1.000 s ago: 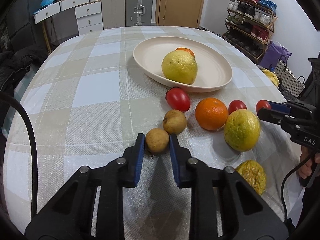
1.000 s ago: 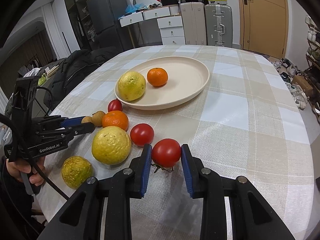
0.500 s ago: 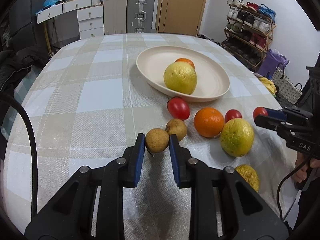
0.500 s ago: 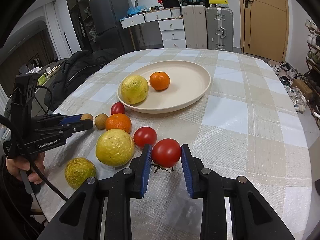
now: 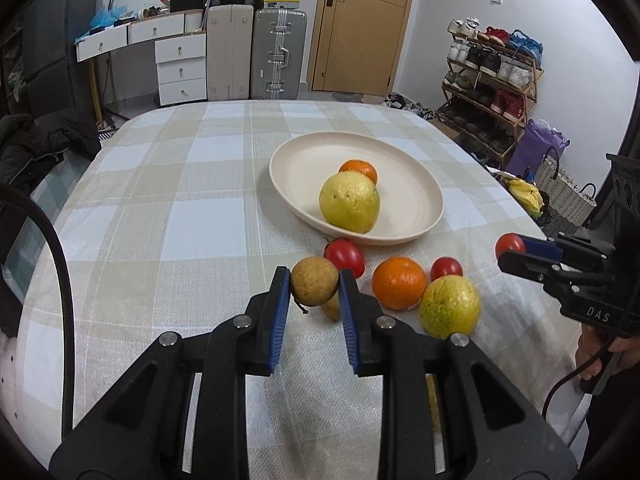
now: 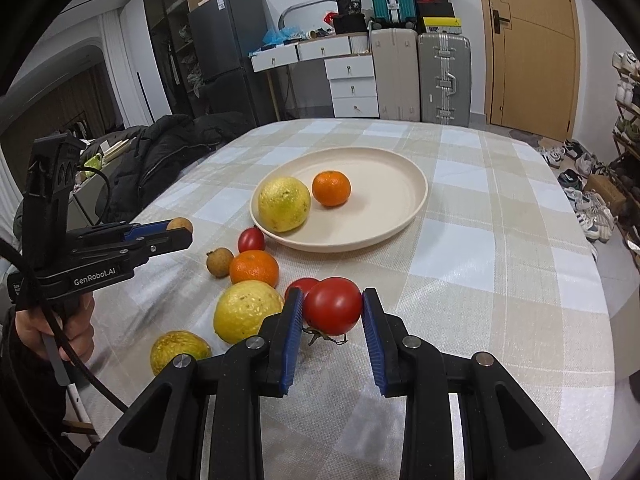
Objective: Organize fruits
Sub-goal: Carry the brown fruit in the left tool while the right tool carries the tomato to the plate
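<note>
My left gripper (image 5: 314, 286) is shut on a small brown fruit (image 5: 314, 285) and holds it above the table, short of the cream plate (image 5: 420, 192). My right gripper (image 6: 332, 306) is shut on a red tomato (image 6: 333, 305), also lifted. The plate holds a yellow citrus (image 5: 349, 202) and a small orange (image 5: 358, 170). On the cloth lie a second brown fruit (image 6: 219, 262), an orange (image 6: 254, 268), two tomatoes (image 5: 345, 255) (image 5: 446, 268), a yellow citrus (image 6: 247, 310) and a rough yellow fruit (image 6: 180, 350).
The checked tablecloth (image 5: 180, 200) covers an oval table. A dark jacket (image 6: 168, 152) lies off its left side. Suitcases (image 5: 256, 52), drawers and a door stand behind; a shoe rack (image 5: 492, 80) and a basket are to the right.
Both grippers have risen from the table with their fruit held, the left with the brown fruit, the right with the tomato. The fruit left on the cloth has not moved.
</note>
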The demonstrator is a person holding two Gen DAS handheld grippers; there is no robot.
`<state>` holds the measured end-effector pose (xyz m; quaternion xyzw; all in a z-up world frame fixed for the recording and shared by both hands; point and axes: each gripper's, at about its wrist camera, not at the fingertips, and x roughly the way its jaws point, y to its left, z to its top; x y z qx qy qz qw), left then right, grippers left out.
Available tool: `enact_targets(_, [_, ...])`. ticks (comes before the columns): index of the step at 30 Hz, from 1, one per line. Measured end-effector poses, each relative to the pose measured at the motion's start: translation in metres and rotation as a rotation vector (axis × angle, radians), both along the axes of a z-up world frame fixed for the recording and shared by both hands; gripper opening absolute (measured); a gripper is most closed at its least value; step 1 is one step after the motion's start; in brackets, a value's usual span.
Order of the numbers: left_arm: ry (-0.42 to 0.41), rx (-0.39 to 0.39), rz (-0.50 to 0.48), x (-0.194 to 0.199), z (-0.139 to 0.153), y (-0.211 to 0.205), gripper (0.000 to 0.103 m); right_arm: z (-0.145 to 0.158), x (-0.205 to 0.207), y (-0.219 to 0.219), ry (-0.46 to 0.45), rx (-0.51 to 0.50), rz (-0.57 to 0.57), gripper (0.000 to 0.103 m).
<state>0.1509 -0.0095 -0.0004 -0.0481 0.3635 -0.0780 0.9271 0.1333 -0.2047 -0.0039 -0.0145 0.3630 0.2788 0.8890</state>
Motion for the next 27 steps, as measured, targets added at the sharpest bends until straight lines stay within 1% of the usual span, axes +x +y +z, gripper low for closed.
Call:
enact_targets(7, [-0.038, -0.014, -0.002, 0.008, 0.015, -0.006, 0.022, 0.012, 0.0, 0.0, -0.038, 0.028, 0.011, 0.03])
enact_targets(14, [-0.068, -0.026, 0.0, 0.017, 0.026, -0.01, 0.022, 0.026, 0.007, -0.003, -0.075, 0.087, 0.01, 0.03])
enact_targets(23, [-0.083, -0.022, 0.01, 0.034, 0.028, -0.018, 0.022, 0.041, 0.019, -0.013, -0.109, 0.208, 0.015, 0.03])
enact_targets(27, [-0.084, -0.019, 0.012, 0.044, 0.027, -0.02, 0.022, 0.042, 0.025, -0.011, -0.107, 0.199, 0.009, 0.03])
